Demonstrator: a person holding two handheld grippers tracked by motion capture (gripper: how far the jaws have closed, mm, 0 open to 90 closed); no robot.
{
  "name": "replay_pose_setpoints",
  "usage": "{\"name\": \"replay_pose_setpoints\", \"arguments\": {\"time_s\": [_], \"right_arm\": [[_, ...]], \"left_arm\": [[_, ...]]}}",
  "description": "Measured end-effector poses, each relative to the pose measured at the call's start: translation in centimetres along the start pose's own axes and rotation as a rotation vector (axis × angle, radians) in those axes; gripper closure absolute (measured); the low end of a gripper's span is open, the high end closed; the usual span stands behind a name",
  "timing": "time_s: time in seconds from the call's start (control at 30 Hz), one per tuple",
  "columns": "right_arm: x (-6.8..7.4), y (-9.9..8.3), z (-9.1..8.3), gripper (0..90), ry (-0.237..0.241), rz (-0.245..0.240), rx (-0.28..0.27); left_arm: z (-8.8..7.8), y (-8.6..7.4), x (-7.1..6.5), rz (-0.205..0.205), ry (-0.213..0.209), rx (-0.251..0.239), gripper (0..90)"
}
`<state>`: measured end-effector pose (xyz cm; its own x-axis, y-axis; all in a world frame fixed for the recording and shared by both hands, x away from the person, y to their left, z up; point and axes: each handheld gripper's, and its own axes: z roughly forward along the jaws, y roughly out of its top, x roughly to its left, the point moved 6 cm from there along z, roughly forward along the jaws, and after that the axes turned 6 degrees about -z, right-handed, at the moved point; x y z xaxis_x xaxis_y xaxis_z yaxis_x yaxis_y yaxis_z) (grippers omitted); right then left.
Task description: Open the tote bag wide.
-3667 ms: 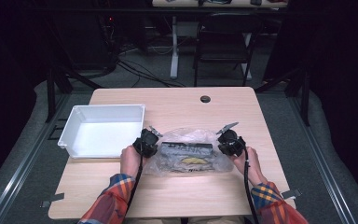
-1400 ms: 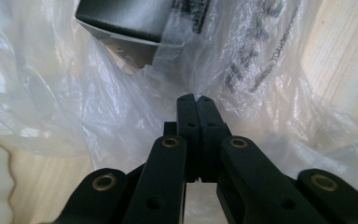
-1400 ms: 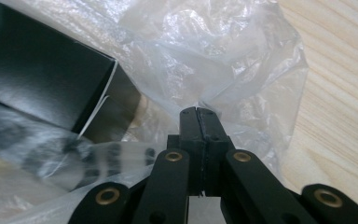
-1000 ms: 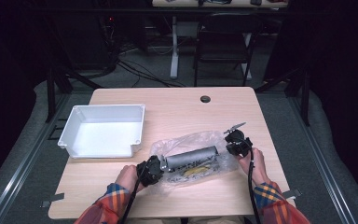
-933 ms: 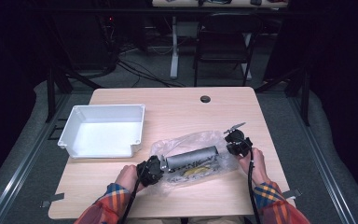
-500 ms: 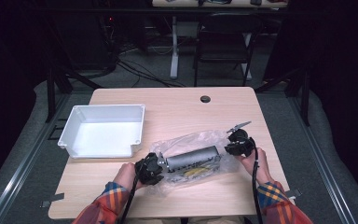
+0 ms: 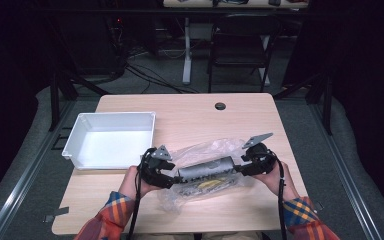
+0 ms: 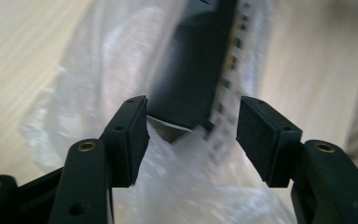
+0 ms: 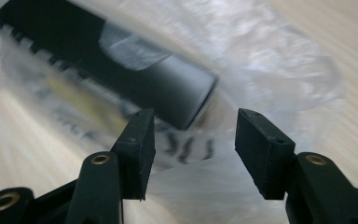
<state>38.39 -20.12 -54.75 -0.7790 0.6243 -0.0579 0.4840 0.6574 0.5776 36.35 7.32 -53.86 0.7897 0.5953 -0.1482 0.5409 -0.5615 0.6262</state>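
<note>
My left gripper (image 7: 172,176) and right gripper (image 7: 240,167) have just let their jaws spread about halfway off the bag (image 7: 205,172), so it lies released on the desk (image 7: 190,112) beside the bin (image 7: 110,140), ready for regrasping.

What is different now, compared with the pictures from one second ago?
Both tools, the left tool and the right tool, have just been opening and have let go of the clear plastic bag with a dark cylinder inside, whose ends lie between the open jaws. The white plastic tray stayed in place.
</note>
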Motion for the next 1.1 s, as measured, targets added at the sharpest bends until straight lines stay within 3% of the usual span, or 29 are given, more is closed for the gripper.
{"name": "replay_pose_setpoints", "arguments": {"time_s": [0.03, 0.07, 0.1, 0.17, 0.2, 0.3, 0.33, 0.37, 0.4, 0.43, 0.47, 0.5, 0.53, 0.57, 0.6, 0.63, 0.67, 0.83, 1.1], "right_arm": [[0.2, -0.1, 0.2, 46.4, 0.002, -0.015, 0.015], [0.4, -0.3, 0.4, 46.1, 0.000, -0.027, 0.027], [0.5, -0.6, 0.8, 45.3, -0.001, -0.029, 0.043], [0.6, -1.0, 1.3, 43.1, 0.002, -0.025, 0.069], [0.5, -1.2, 1.5, 42.8, 0.006, -0.032, 0.088], [0.5, -1.5, 1.9, 43.0, -0.005, -0.022, 0.095], [0.4, -1.7, 2.1, 47.2, -0.007, -0.026, 0.110], [0.4, -1.7, 2.1, 47.2, -0.007, -0.026, 0.110], [0.4, -1.9, 2.4, 55.9, -0.004, -0.030, 0.121], [0.4, -1.9, 2.4, 55.9, -0.004, -0.030, 0.121], [0.5, -2.1, 2.8, 66.0, -0.019, -0.032, 0.133], [0.5, -2.1, 2.8, 66.0, -0.019, -0.032, 0.133], [0.5, -2.2, 3.0, 75.2, -0.023, -0.046, 0.142], [0.5, -2.2, 3.0, 75.2, -0.023, -0.046, 0.142], [0.7, -2.2, 3.3, 83.7, -0.023, -0.037, 0.127], [0.7, -2.2, 3.3, 83.7, -0.023, -0.037, 0.127], [0.7, -2.4, 3.3, 89.7, -0.026, -0.063, 0.156], [0.9, -2.8, 3.4, 90.0, -0.017, -0.076, 0.192], [1.0, -4.5, 2.9, 90.0, 0.020, -0.060, 0.221]], "left_arm": [[0.0, 0.0, 0.0, 0.000, 0.000, 0.000, 44.7], [0.7, 0.5, 1.0, -0.054, 0.028, -0.007, 45.9], [1.0, 0.7, 1.4, -0.073, 0.039, -0.002, 47.4], [1.2, 0.7, 1.6, -0.088, 0.047, -0.002, 51.4], [1.9, 0.5, 2.3, -0.138, 0.070, -0.002, 54.4], [2.4, 0.1, 3.0, -0.172, 0.108, 0.002, 59.6], [2.7, -0.1, 3.4, -0.183, 0.117, 0.017, 61.2], [2.7, -0.1, 3.4, -0.183, 0.117, 0.017, 62.5], [3.0, -0.3, 3.6, -0.185, 0.136, 0.022, 64.4], [3.1, -0.4, 3.6, -0.178, 0.142, 0.031, 64.4], [3.6, -0.7, 3.7, -0.171, 0.148, 0.059, 67.1], [3.6, -0.7, 3.7, -0.171, 0.148, 0.059, 69.4], [4.1, -1.0, 3.6, -0.158, 0.153, 0.082, 72.1], [4.1, -1.0, 3.6, -0.158, 0.153, 0.082, 75.0], [4.6, -1.3, 3.6, -0.146, 0.161, 0.104, 77.8], [4.6, -1.3, 3.6, -0.146, 0.161, 0.104, 80.2], [5.0, -1.5, 3.6, -0.132, 0.175, 0.117, 82.7], [5.8, -1.9, 3.5, -0.082, 0.241, 0.160, 88.5], [6.5, -1.8, 4.0, -0.055, 0.315, 0.182, 89.8]]}}
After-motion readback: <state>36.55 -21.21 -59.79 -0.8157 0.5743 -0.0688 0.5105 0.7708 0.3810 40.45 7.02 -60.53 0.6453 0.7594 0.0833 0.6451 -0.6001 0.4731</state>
